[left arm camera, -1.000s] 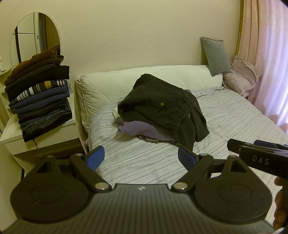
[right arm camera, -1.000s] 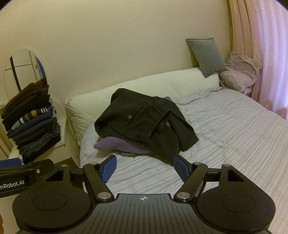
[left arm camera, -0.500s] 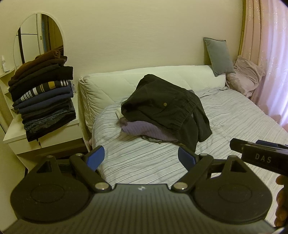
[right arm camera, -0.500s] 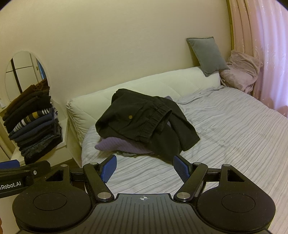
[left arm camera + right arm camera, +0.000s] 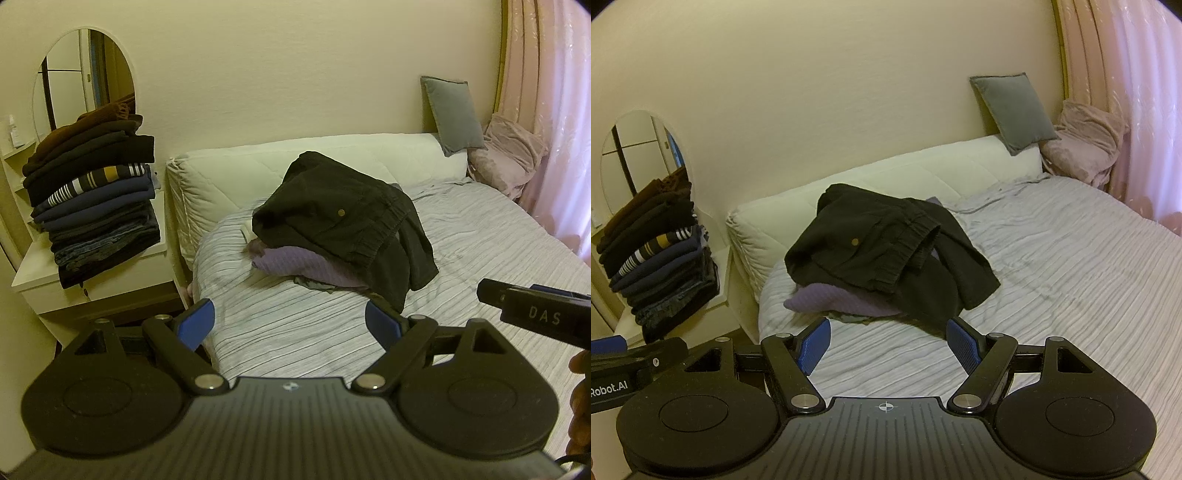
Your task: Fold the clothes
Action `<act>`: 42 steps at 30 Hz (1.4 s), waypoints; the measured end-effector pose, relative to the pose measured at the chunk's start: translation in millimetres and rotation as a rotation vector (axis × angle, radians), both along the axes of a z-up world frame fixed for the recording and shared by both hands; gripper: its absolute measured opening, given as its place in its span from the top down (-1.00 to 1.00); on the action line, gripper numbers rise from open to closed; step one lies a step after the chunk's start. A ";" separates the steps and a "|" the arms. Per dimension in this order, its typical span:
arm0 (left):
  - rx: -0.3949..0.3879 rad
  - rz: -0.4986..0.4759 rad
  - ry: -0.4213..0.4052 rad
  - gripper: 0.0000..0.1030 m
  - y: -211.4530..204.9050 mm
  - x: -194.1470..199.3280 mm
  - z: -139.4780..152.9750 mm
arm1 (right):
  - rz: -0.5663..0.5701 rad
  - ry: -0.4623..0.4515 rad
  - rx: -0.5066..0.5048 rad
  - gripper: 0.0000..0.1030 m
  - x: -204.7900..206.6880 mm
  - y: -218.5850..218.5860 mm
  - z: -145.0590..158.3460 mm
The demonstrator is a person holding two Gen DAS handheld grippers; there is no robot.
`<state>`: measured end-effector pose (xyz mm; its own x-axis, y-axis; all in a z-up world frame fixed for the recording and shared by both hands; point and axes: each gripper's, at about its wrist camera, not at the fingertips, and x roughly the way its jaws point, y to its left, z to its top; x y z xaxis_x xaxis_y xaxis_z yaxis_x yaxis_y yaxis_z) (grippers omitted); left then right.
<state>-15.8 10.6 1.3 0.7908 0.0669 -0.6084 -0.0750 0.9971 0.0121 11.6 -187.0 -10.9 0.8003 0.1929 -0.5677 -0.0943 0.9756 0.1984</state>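
Clothes (image 5: pixel 343 229) heaped; only left view shows right gripper (image 5: pixel 532 314)

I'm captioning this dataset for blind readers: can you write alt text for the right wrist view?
The open right gripper hovers over a striped bed, pointing at a heap of unfolded clothes: black trousers on a purple top. A stack of folded clothes sits on a nightstand at left, before a mirror; the left gripper shows at the left edge.

A home bedroom: striped bed (image 5: pixel 480 258), pillows (image 5: pixel 454 114), oval mirror (image 5: pixel 74 81), curtain (image 5: pixel 1137 92).
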 end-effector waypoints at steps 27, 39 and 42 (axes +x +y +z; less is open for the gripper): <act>-0.006 0.012 0.056 -0.68 20.7 24.5 -19.7 | -0.035 0.033 0.006 -0.42 22.2 -7.0 -13.7; -0.031 -0.066 0.090 -0.62 48.8 88.1 -49.5 | -0.113 0.090 0.008 -0.42 60.2 -10.3 -38.8; -0.035 -0.094 0.100 -0.58 55.2 110.8 -57.7 | -0.136 0.111 0.016 -0.42 75.0 -10.2 -47.6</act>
